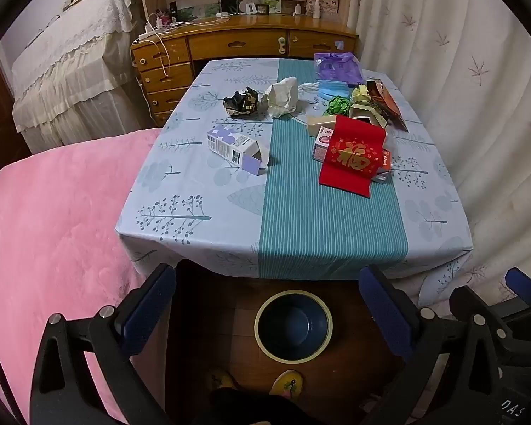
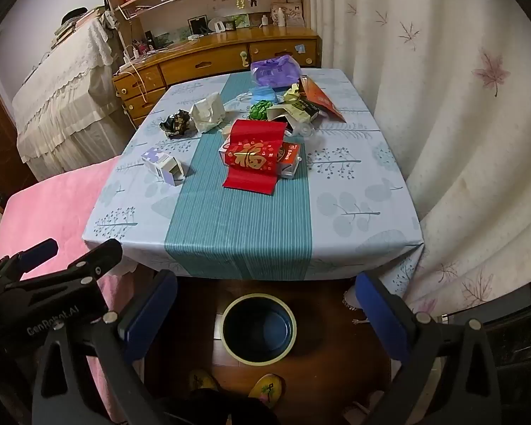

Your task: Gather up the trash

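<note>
Both the left tongs (image 1: 267,313) and right tongs (image 2: 265,313) stand wide open and empty above the bin (image 1: 293,326). The nearest trash, a purple carton (image 1: 238,148), lies ahead-left of them; probably light and crushable, so grip across its flat sides.

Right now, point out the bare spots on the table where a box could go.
Free: the near stretch of tablecloth between the front edge and the red banner, and the near-left corner before the purple carton. Crowded: the far right, around the green bow.
</note>
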Action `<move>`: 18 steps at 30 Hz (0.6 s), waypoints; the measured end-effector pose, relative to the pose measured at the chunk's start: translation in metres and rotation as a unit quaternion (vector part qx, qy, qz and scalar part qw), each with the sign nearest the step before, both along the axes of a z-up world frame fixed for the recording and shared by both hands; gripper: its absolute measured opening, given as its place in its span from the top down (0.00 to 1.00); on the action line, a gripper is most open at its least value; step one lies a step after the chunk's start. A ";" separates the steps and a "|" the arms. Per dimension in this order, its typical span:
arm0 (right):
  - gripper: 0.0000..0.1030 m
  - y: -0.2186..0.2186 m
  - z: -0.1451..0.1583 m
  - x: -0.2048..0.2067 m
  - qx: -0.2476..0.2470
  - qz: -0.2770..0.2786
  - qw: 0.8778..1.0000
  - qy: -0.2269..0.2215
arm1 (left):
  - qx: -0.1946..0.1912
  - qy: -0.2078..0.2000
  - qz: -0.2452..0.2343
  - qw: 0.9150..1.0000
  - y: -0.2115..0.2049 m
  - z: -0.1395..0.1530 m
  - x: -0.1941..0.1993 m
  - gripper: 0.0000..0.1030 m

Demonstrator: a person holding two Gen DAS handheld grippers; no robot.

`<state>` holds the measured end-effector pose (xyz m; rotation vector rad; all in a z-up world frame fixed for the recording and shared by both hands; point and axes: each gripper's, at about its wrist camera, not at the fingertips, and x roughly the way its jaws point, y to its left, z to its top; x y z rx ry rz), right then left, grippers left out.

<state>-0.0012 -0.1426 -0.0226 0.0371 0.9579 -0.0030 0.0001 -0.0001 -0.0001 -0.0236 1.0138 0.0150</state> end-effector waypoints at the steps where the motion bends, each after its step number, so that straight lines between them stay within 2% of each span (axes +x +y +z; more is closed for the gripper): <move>1: 0.02 0.000 0.000 0.000 -0.001 0.000 1.000 0.000 | 0.000 -0.001 0.000 1.000 0.000 0.000 0.000 0.00; 18: 0.02 -0.008 0.001 0.002 0.003 -0.004 1.000 -0.005 | 0.020 -0.023 -0.010 0.999 -0.006 0.006 0.000 0.01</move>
